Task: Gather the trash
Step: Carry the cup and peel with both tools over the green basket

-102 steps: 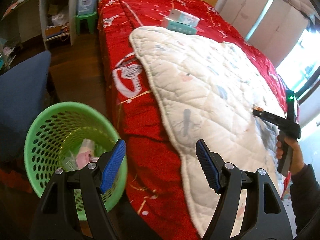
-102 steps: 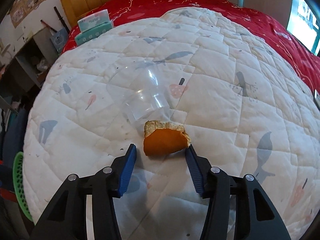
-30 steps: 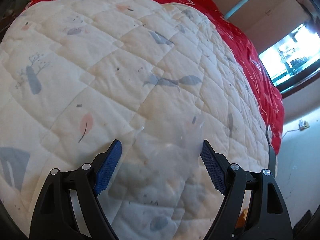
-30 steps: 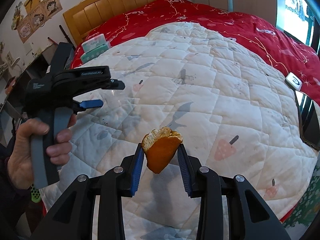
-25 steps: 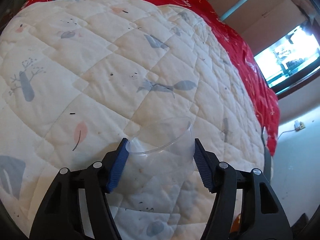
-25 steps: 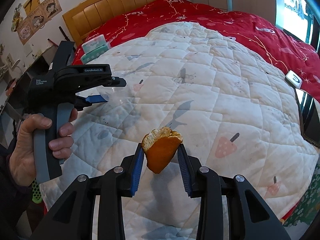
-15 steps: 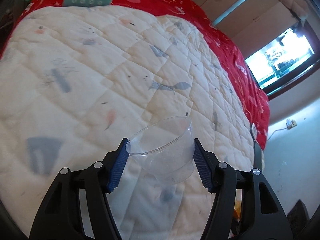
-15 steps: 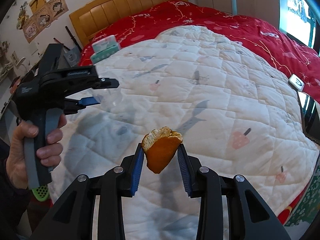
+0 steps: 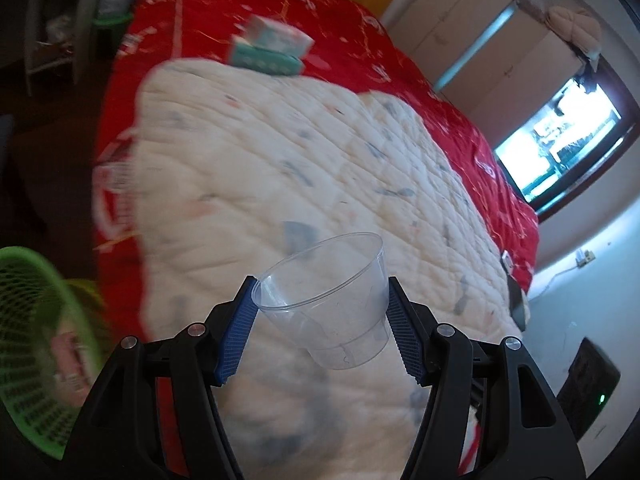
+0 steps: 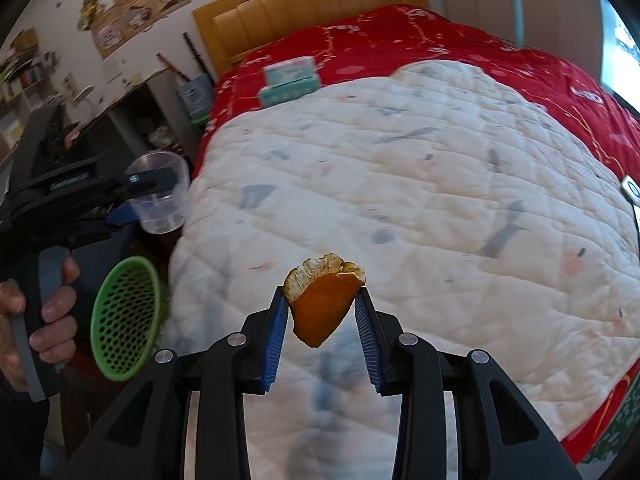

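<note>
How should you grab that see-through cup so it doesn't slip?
Grip the clear plastic cup across its wide upper wall, just under the rim, one pad on each side, as the left gripper does. It narrows toward the base, so a lower grip would probably slide off.

Daylight glare from the window (image 9: 560, 140), motion-blurred quilt (image 9: 280, 152), dark fisheye corners, sharp foreground

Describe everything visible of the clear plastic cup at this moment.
The clear plastic cup is a thin, see-through tumbler with a wide rolled rim, tapering walls and a narrower stepped base. It looks empty and undented. It is clamped between the blue pads of the left gripper, lifted off the bed, mouth tilted up and away from the camera. In the right wrist view it hangs beyond the quilt's edge, above the green basket.
</note>
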`<state>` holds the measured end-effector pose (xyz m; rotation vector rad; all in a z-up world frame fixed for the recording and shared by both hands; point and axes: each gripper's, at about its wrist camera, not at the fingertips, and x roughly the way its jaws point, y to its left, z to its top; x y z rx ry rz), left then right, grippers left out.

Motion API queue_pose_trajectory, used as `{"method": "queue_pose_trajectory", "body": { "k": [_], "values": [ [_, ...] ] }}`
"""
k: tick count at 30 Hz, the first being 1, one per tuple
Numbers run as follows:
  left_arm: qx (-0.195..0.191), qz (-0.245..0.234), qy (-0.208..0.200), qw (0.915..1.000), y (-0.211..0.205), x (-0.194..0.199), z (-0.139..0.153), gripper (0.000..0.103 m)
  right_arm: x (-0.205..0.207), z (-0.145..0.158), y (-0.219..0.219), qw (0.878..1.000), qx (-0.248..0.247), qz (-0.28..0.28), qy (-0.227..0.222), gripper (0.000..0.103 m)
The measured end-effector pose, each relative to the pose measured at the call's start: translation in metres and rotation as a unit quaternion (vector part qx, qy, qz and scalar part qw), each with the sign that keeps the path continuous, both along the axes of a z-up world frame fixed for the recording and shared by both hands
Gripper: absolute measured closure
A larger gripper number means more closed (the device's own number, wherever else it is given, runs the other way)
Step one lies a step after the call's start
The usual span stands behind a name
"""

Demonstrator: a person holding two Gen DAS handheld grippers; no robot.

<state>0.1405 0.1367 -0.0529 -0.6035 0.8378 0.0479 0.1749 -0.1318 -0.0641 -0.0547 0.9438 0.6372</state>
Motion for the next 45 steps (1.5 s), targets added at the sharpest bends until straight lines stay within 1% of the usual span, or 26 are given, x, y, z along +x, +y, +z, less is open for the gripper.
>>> {"method": "queue_pose_trajectory", "body": {
  "k": [3, 8, 12, 17, 21, 27, 29, 31, 32, 34, 35, 40, 45],
  "values": [
    [0.005, 0.022, -0.004, 0.9997, 0.024, -0.034, 0.003, 0.041, -0.013, 0.004, 0.017, 1.0, 0.002, 0.017, -0.002, 0.069],
    [0.021, 0.065, 0.002, 0.9977, 0.062, -0.087, 0.001, 0.041, -0.035, 0.01, 0.046, 0.999, 0.003, 0.045, -0.006, 0.069],
    [0.041, 0.096, 0.019, 0.9944, 0.085, -0.123, -0.006, 0.041, -0.049, 0.011, 0.071, 0.997, 0.003, 0.07, -0.006, 0.069],
    [0.041, 0.136, 0.043, 0.9889, 0.119, -0.16, -0.024, 0.04, -0.061, 0.01, 0.101, 0.995, 0.004, 0.1, -0.002, 0.069],
    [0.047, 0.157, 0.068, 0.9842, 0.138, -0.178, -0.041, 0.04, -0.069, 0.008, 0.124, 0.993, 0.003, 0.12, 0.003, 0.069],
    [0.03, 0.175, 0.106, 0.9783, 0.16, -0.194, -0.07, 0.039, -0.077, 0.008, 0.152, 0.989, 0.001, 0.145, 0.007, 0.069],
    [0.023, 0.182, 0.109, 0.9769, 0.165, -0.197, -0.076, 0.038, -0.081, 0.007, 0.16, 0.988, 0.0, 0.152, 0.008, 0.069],
    [0.013, 0.189, 0.114, 0.9753, 0.171, -0.202, -0.082, 0.035, -0.082, 0.007, 0.165, 0.988, -0.001, 0.157, 0.009, 0.069],
    [0.011, 0.191, 0.114, 0.9749, 0.171, -0.204, -0.084, 0.035, -0.083, 0.007, 0.168, 0.987, -0.002, 0.16, 0.01, 0.069],
    [0.009, 0.194, 0.113, 0.9743, 0.174, -0.208, -0.085, 0.03, -0.086, 0.006, 0.174, 0.986, -0.002, 0.167, 0.013, 0.069],
    [0.007, 0.198, 0.113, 0.9737, 0.174, -0.212, -0.085, 0.029, -0.088, 0.006, 0.178, 0.985, -0.002, 0.171, 0.013, 0.069],
    [0.002, 0.211, 0.107, 0.9717, 0.179, -0.227, -0.081, 0.029, -0.093, 0.002, 0.194, 0.982, -0.003, 0.187, 0.021, 0.069],
    [0.012, 0.217, 0.099, 0.9711, 0.178, -0.243, -0.073, 0.029, -0.102, 0.0, 0.215, 0.978, -0.005, 0.208, 0.024, 0.069]
  ]
}}
